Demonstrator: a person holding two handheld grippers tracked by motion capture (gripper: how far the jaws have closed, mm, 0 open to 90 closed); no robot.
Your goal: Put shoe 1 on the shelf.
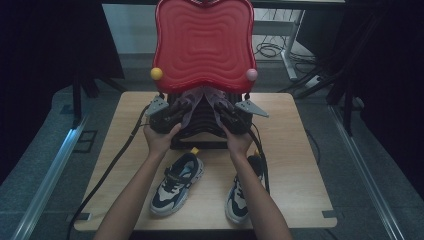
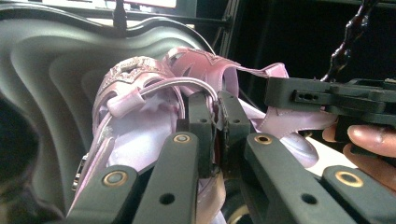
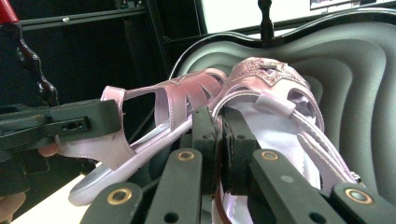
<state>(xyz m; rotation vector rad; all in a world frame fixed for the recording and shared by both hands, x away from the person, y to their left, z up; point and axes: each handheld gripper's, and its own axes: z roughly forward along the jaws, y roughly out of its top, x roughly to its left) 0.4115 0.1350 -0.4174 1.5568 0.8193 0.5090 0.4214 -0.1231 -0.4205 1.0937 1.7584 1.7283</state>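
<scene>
Two pink strappy sandals hang side by side over the black ridged shelf (image 1: 202,127) of a small rack, under its red wavy top tray (image 1: 202,42). My left gripper (image 1: 182,110) (image 2: 217,126) is shut on the back strap of the left sandal (image 1: 194,99) (image 2: 135,93), which has a glittery star on top. My right gripper (image 1: 222,111) (image 3: 219,135) is shut on the strap of the right sandal (image 1: 215,101) (image 3: 275,84). In each gripper view, the other gripper (image 2: 327,93) (image 3: 70,123) pinches its own sandal (image 2: 224,70) (image 3: 159,107) beside mine.
Two black, white and blue sneakers (image 1: 177,182) (image 1: 242,192) lie on the wooden table (image 1: 295,170) in front of the rack, between the forearms. A yellow knob (image 1: 156,73) and a pink knob (image 1: 251,74) stick out at the red tray's front corners. Cables trail off both grippers.
</scene>
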